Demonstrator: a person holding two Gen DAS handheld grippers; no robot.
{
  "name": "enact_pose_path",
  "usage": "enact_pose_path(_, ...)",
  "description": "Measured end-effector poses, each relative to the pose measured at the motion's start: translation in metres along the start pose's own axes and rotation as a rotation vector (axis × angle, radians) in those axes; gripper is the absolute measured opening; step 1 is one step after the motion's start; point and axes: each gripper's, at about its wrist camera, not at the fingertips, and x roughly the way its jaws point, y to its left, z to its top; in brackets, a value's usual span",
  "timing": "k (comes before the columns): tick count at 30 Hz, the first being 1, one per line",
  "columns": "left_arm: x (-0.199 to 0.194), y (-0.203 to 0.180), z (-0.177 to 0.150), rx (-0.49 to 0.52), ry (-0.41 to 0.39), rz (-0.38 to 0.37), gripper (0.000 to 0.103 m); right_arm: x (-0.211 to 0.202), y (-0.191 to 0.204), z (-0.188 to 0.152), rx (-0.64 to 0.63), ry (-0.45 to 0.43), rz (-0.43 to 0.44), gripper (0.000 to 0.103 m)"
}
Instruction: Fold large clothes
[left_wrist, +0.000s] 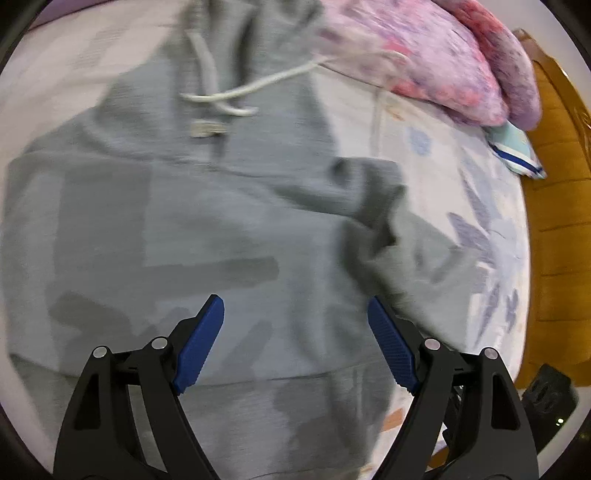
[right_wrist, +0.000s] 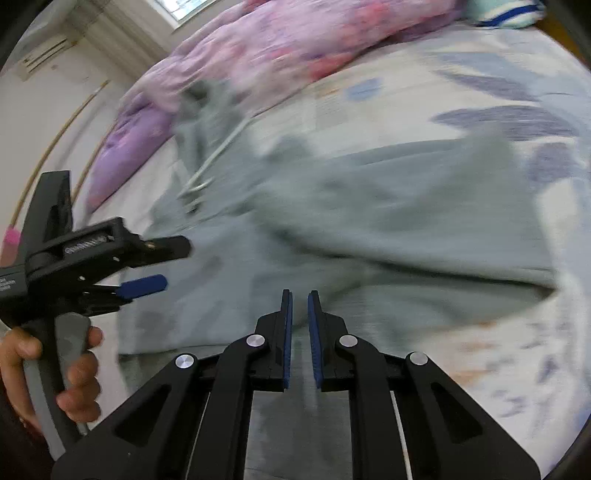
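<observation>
**Between grips, over the grey hoodie**

My left gripper (left_wrist: 295, 332) stands wide, its blue pads (left_wrist: 199, 343) spread well apart with nothing between them, hanging above the lower body of the grey hoodie (left_wrist: 177, 221). My right gripper (right_wrist: 300, 332) is drawn narrow, only a thin slit left between its pads; I see no cloth pinched there, so I take it to be empty. In the right view the left gripper (right_wrist: 144, 286) shows from the side, with the hand (right_wrist: 70, 369) wrapped round its handle.

Outward from the claws, the hoodie lies front-up on the floral bedsheet (left_wrist: 480, 229), hood and white drawstrings (left_wrist: 236, 92) toward the far end, hem band near me. One sleeve (right_wrist: 424, 214) lies out across the sheet on the right side, rumpled where it meets the body. Beyond that a pink and purple quilt (left_wrist: 424, 55) is heaped along the far edge, with a blue-striped pillow (left_wrist: 517, 151) beside a wooden bed frame (left_wrist: 554, 221). Both views are blurred by motion, so the fine creases are hard to read.

I judge the fold is at an early stage: the garment is spread, and the sleeve is not yet brought in. The next move calls for opening the right claw, pinching the sleeve near its cuff, and carrying it across the chest while the left steadies the body.
</observation>
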Motion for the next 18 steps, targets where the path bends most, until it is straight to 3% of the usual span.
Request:
enact_pose_path(6,0.043,-0.046,0.01,0.039,0.039,-0.007,0.081,-0.006,-0.067,0.005,0.147,-0.02,-0.116,0.013)
enact_pose_path(11,0.071,-0.056,0.016,0.026,0.062,0.012,0.081,-0.02,-0.098,-0.002,0.205,-0.036,-0.171,0.021)
enact_pose_path(12,0.074,-0.057,0.017,0.029,0.056,0.016,0.075,-0.02,-0.1,-0.002,0.216,-0.038,-0.176,0.021)
enact_pose_path(13,0.075,-0.059,0.018,0.043,0.046,0.002,0.058,-0.022,-0.106,-0.006,0.239,-0.04,-0.182,0.023)
enact_pose_path(14,0.074,-0.06,0.019,0.062,0.047,-0.033,0.014,-0.023,-0.109,-0.007,0.256,-0.04,-0.189,0.026)
enact_pose_path(18,0.047,-0.056,0.02,0.093,0.006,-0.116,0.011,-0.023,-0.113,-0.013,0.327,-0.04,-0.211,0.038)
